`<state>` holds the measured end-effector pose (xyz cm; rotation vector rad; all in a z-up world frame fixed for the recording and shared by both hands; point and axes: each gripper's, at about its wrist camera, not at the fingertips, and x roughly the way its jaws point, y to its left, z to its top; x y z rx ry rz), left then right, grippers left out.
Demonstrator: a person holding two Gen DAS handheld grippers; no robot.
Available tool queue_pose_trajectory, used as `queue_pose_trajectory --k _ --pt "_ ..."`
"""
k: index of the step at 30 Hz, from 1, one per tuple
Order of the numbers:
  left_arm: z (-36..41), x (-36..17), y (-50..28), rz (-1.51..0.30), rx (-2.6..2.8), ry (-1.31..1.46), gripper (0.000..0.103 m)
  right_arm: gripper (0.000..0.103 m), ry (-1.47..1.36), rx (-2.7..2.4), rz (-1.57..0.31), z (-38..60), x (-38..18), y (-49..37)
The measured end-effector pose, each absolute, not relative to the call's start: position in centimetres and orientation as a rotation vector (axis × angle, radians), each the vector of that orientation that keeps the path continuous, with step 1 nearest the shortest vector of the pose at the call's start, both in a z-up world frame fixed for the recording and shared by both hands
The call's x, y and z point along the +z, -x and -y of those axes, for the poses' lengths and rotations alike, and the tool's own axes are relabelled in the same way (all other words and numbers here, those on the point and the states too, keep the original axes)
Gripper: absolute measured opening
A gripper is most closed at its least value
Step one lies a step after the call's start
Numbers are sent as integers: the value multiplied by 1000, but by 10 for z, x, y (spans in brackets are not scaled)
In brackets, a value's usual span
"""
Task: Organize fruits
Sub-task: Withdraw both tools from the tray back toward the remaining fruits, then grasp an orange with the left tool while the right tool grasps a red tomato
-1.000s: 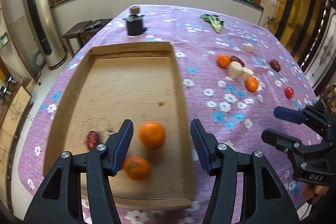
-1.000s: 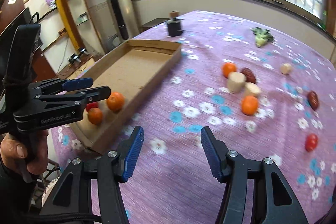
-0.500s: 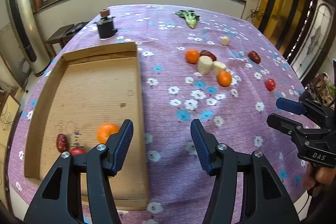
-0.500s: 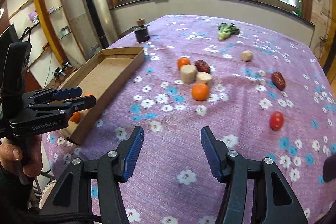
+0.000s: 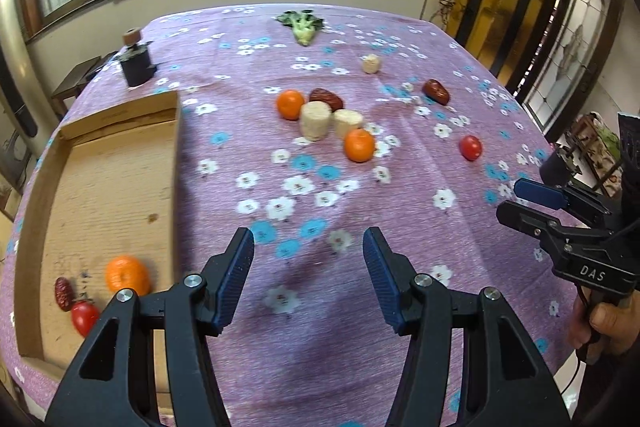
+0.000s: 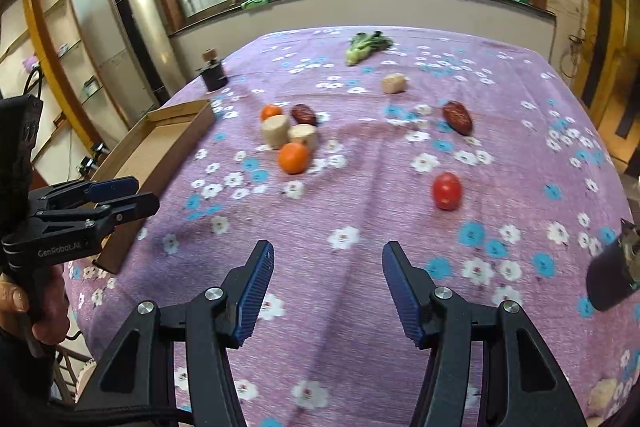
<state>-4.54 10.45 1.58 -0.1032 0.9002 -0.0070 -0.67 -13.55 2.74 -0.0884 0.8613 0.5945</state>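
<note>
Your left gripper point(image 5: 308, 275) and right gripper point(image 6: 328, 287) both hang wide and empty over the tablecloth point(image 6: 360, 227) — oranges point(image 5: 359, 145) and tomato point(image 6: 447, 191) lie ahead.

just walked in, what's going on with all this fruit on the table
A person holds a hand-held gripper in each hand, sorting fruit into a cardboard tray. The left hand-held gripper and right hand-held gripper are both open and empty above the purple tablecloth. An orange lies in the tray; another orange and a tomato wait outside.
</note>
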Motion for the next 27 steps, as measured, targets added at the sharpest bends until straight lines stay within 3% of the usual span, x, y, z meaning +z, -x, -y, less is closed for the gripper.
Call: queue_pose_trajectory --k 27 --pt "-65 -14 -54 -949 -81 137 55 58 70 432 -873 164 1 -71"
